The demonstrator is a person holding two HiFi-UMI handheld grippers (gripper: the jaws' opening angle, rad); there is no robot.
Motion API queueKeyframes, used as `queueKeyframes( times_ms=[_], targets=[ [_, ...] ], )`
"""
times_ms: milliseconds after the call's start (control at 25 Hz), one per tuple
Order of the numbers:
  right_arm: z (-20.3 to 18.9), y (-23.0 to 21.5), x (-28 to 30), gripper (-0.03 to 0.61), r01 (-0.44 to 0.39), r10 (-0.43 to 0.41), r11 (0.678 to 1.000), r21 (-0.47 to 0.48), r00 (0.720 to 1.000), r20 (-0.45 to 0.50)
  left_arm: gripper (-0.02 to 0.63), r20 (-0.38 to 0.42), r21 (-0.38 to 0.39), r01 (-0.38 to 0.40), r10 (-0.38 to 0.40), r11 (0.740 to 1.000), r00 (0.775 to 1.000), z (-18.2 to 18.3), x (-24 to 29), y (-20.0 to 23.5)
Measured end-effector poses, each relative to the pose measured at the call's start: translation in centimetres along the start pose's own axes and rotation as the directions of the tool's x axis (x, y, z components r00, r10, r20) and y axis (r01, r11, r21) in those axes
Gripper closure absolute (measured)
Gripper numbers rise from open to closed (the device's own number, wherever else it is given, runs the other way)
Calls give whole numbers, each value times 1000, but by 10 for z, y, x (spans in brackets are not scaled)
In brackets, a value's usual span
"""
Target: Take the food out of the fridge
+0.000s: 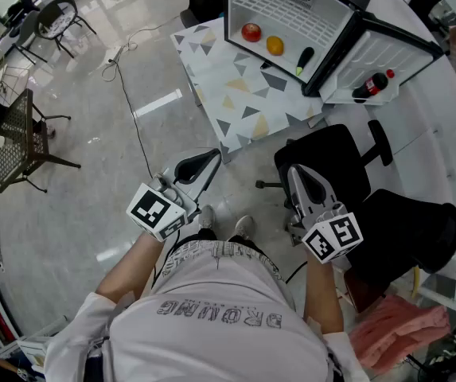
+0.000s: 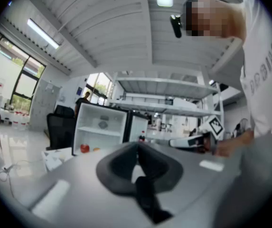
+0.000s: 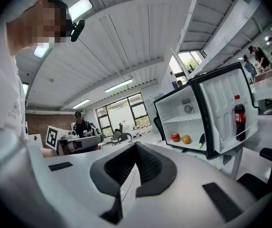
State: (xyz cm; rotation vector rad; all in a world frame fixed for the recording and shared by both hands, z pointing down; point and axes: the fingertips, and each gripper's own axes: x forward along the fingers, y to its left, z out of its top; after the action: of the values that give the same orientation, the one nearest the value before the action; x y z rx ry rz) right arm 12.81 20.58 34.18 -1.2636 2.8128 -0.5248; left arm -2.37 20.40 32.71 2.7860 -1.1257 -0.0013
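Note:
The small white fridge [image 1: 291, 6] stands open on the floor ahead. On its floor lie a red apple [image 1: 251, 32], an orange [image 1: 274, 45] and a dark green cucumber [image 1: 304, 58]. A cola bottle [image 1: 371, 86] sits in the door shelf. In the right gripper view the apple [image 3: 175, 137], orange [image 3: 186, 139], cucumber [image 3: 201, 140] and bottle [image 3: 239, 120] show far off. My left gripper [image 1: 216, 153] and right gripper [image 1: 293, 169] are held level, well short of the fridge. Both are shut with nothing between the jaws.
A white table with a triangle pattern [image 1: 235, 94] stands in front of the fridge. A black office chair [image 1: 331, 165] is right under my right gripper. A cable [image 1: 132, 110] runs across the floor at the left, and dark chairs [image 1: 21, 142] stand at the far left.

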Motion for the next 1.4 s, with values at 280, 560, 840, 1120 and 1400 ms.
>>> queueKeyframes(
  times_ms=[280,560,840,1120,1400],
  targets=[
    [4,-3,-7,584,0,0,1000,-6,1000,29,603,-1,12,-1,1,1000,1000,0,4,-11],
    [1,-13,-19,583,-19,19,1000,-3,1000,24,603,-2,19,-17,17,1000,1000,-2,13,-25],
    [0,-28,-30,583,-41,42,999,-8,999,17,603,4,21,-32,32,999,999,-7,28,-40],
    [0,-41,-32,583,-50,50,999,1,999,10,603,2,17,-50,50,999,999,-9,37,-41],
    [0,-59,-22,583,-45,45,999,8,999,5,603,3,15,-55,55,998,998,-11,51,-32]
  ],
)
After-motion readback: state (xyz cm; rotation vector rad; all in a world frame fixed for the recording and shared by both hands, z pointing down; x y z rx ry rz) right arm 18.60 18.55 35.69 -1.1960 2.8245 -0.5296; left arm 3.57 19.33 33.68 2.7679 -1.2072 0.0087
